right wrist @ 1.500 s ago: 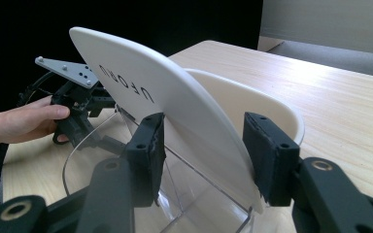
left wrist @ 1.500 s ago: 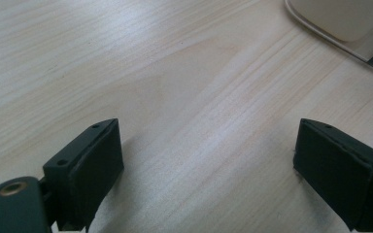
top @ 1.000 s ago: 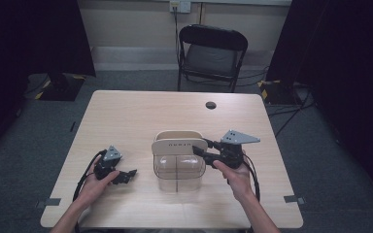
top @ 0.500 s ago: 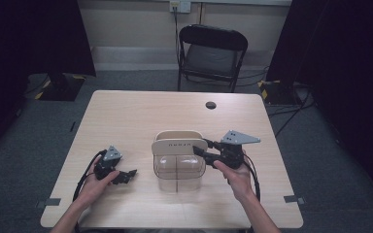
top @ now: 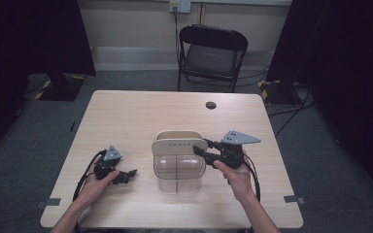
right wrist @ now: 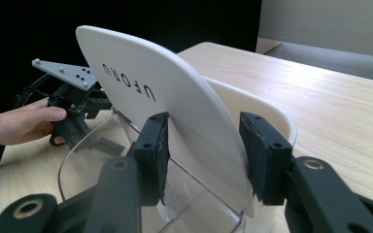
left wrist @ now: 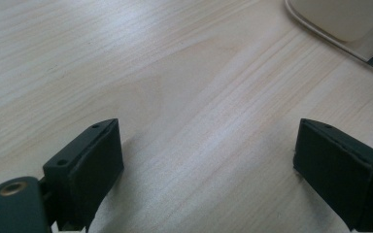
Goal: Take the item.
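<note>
A clear plastic container (top: 178, 170) with a cream rim stands at the table's middle, near the front. Its cream lid (top: 179, 144) with dark lettering stands tilted up on edge. My right gripper (top: 201, 148) reaches in from the right and is shut on that lid's edge. In the right gripper view the lid (right wrist: 165, 92) runs between the two pads of the right gripper (right wrist: 206, 150), above the clear wall (right wrist: 92, 160). My left gripper (top: 127, 175) rests on the table left of the container. The left gripper (left wrist: 209, 165) is open over bare wood.
A small dark round thing (top: 211, 105) lies at the table's (top: 126, 116) far side. A black folding chair (top: 211, 53) stands behind the table. The person's hand on the left gripper (right wrist: 73, 116) shows beyond the lid in the right gripper view.
</note>
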